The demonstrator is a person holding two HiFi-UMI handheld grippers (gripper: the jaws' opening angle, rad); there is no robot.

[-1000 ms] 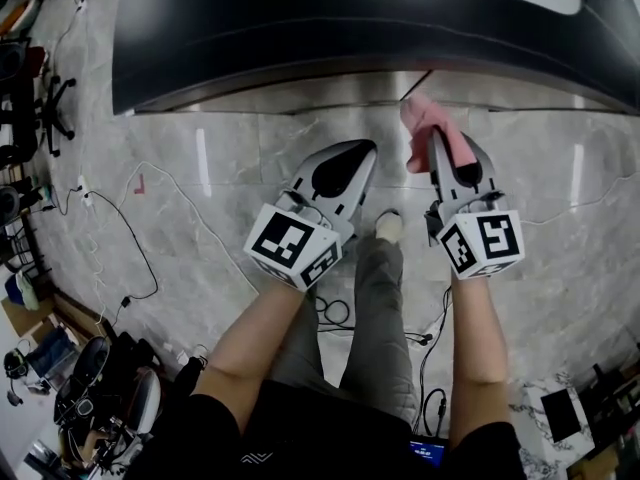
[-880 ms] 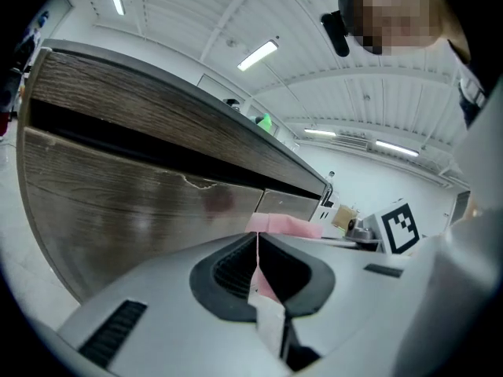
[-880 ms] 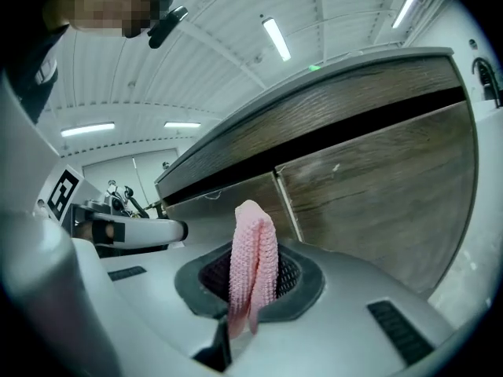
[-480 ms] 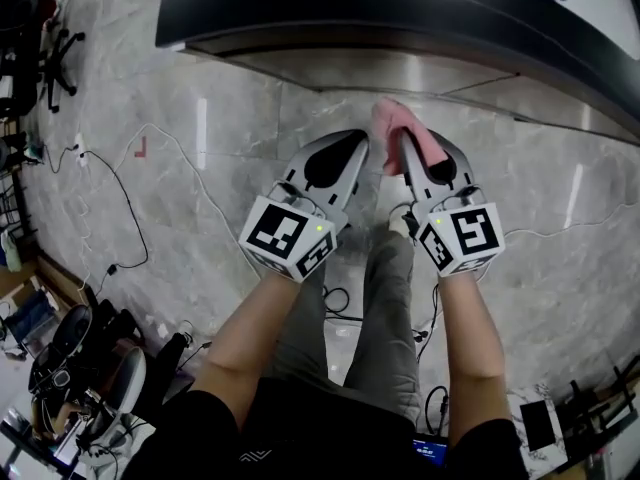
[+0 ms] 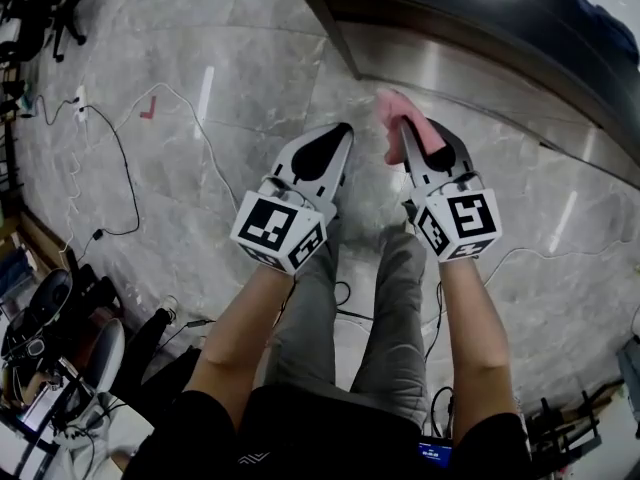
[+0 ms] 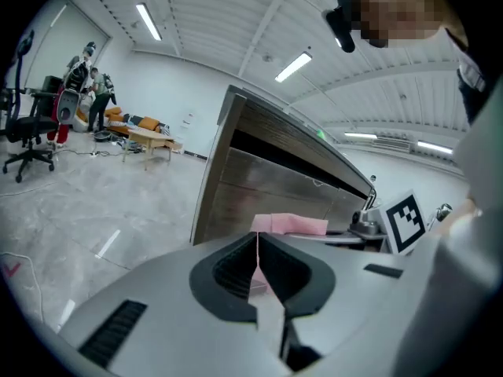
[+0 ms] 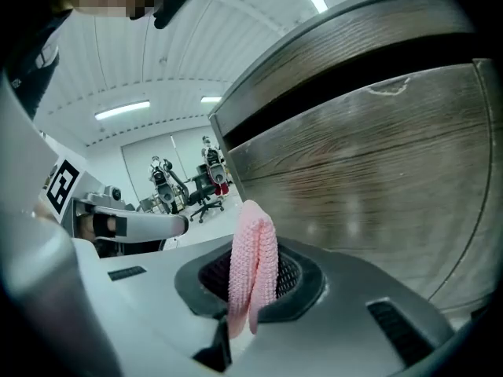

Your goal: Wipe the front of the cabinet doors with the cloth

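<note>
My right gripper [image 5: 405,128] is shut on a pink cloth [image 5: 408,138], which sticks out past its tips toward the cabinet. In the right gripper view the folded cloth [image 7: 253,269] stands between the jaws, and the wood-grain cabinet door [image 7: 369,179] fills the right side, a short way off. My left gripper [image 5: 343,131] is shut with nothing in it, held beside the right one. In the left gripper view the cabinet's end [image 6: 236,179] stands ahead, with the pink cloth [image 6: 289,225] showing just past the closed tips [image 6: 258,238].
The dark curved cabinet top [image 5: 480,18] runs across the upper right above a shiny kick panel [image 5: 480,78]. Cables [image 5: 120,158] trail over the marble floor at left. Office chairs and equipment [image 5: 50,338] crowd the left edge. The person's legs [image 5: 350,318] are below the grippers.
The view has swung so the cabinet now lies at the upper right and its left end shows. Both grippers keep their hold and spacing, the cloth still in the right one.
</note>
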